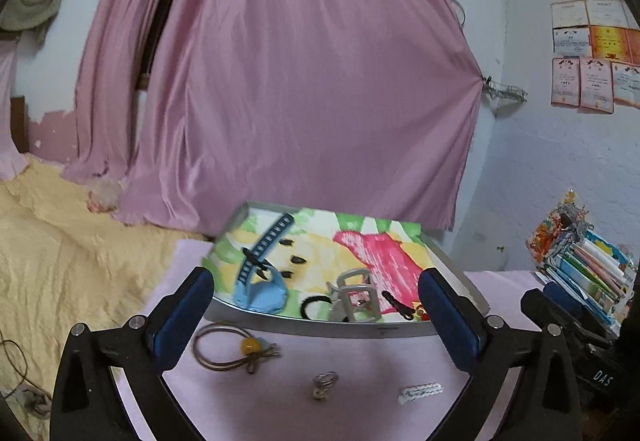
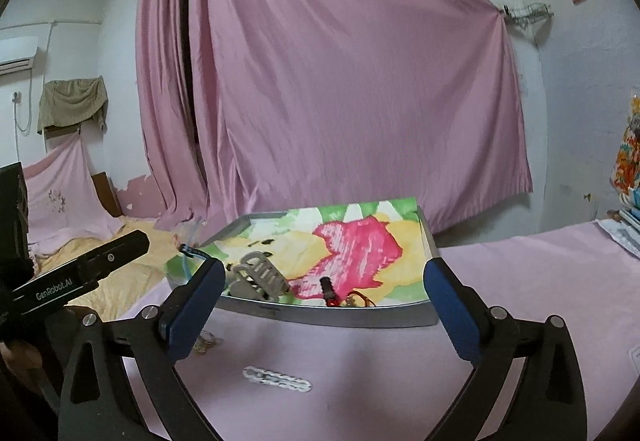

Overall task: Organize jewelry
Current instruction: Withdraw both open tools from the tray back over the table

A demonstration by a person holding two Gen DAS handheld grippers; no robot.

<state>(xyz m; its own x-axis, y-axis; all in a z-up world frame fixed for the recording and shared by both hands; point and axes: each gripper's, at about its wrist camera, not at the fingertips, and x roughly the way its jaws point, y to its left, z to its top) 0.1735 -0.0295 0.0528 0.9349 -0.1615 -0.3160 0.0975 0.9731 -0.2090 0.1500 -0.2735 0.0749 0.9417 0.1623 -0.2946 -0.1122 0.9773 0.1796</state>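
Two views. Left wrist: left tongs (image 1: 318, 305) spread wide, empty; brown hair tie (image 1: 228, 347), ring (image 1: 324, 381), white clip (image 1: 421, 390) on table before tray (image 1: 320, 327). Right wrist: right tongs (image 2: 322, 297) spread, empty; white clip (image 2: 277, 378) beneath.

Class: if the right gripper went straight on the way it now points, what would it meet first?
Probably the near grey metal wall of the tray, lined with floral paper; depth is uncertain. The open right gripper holds nothing.
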